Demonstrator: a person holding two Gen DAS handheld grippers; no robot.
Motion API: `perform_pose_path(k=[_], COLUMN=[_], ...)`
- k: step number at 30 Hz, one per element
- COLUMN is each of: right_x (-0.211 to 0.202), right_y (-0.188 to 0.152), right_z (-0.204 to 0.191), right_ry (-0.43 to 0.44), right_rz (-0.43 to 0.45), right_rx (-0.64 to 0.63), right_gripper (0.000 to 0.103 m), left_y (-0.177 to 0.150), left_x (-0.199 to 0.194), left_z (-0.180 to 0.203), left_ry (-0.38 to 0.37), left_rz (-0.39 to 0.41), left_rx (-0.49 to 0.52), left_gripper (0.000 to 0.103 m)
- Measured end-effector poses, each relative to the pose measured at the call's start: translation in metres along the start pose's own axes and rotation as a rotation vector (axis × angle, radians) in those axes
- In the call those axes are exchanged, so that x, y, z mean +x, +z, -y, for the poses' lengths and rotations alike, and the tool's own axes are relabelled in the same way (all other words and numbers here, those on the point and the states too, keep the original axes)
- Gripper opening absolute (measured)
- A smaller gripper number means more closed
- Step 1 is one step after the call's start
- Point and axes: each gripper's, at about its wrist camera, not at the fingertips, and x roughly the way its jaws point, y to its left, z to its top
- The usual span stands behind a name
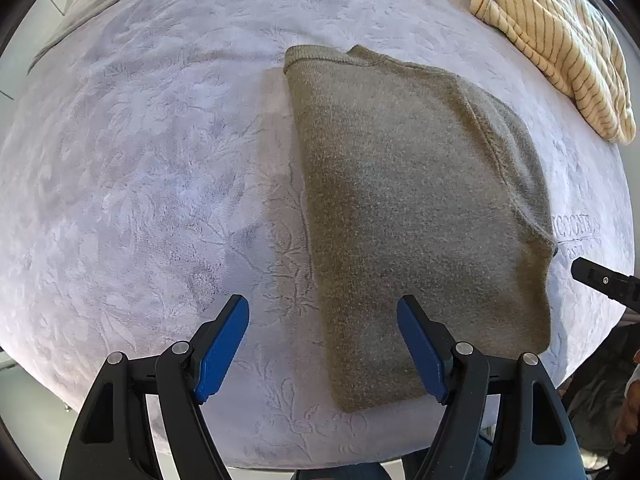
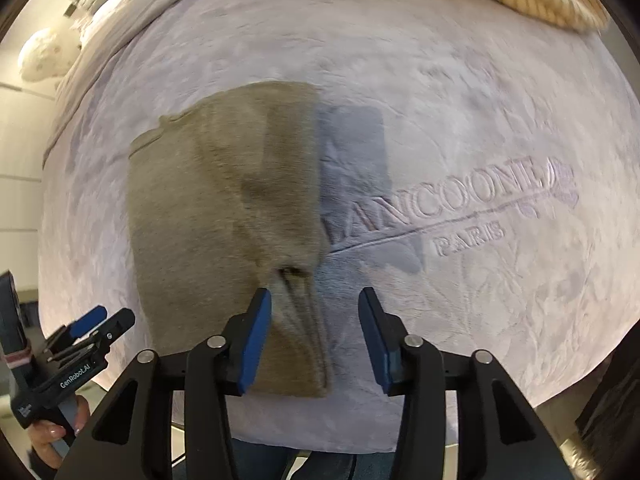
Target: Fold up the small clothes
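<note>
Folded olive sweater (image 1: 408, 208) blurred in right view, striped garment (image 1: 556, 40) cut off — both tools gaping, empty

Both wrist views look steeply down (close overhead), sharing the olive garment (image 1: 408, 208).

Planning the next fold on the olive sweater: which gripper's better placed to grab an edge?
Probably right. The right gripper hangs open directly over the olive sweater at its layered near-right edge. The left gripper is open too, but straddles the opposite long edge, mostly over blanket.
</note>
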Motion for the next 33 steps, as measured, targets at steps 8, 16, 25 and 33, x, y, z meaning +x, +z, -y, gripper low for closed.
perform_pose_path(k=[8, 16, 25, 33], right_x=[-0.010, -0.021, -0.024, -0.024], right_y=[0.002, 0.000, 0.000, 0.001], right_z=[-0.023, -0.046, -0.055, -0.055], right_ry=[-0.056, -0.141, -0.194, -0.201], right_rz=[0.025, 0.087, 0.111, 0.114], right_rx=[-0.058, -0.130, -0.143, -0.142], right_gripper=[0.068, 0.083, 0.085, 0.085], left_y=[0.004, 0.008, 0.008, 0.008], left_x=[-0.018, -0.034, -0.038, -0.039], left_z=[0.003, 0.007, 0.011, 0.009], left_ry=[0.008, 0.008, 0.029, 0.033], left_rz=[0.050, 0.089, 0.106, 0.108], left_rx=[0.007, 0.000, 0.006, 0.001], left_gripper=[0.103, 0.103, 0.103, 0.103])
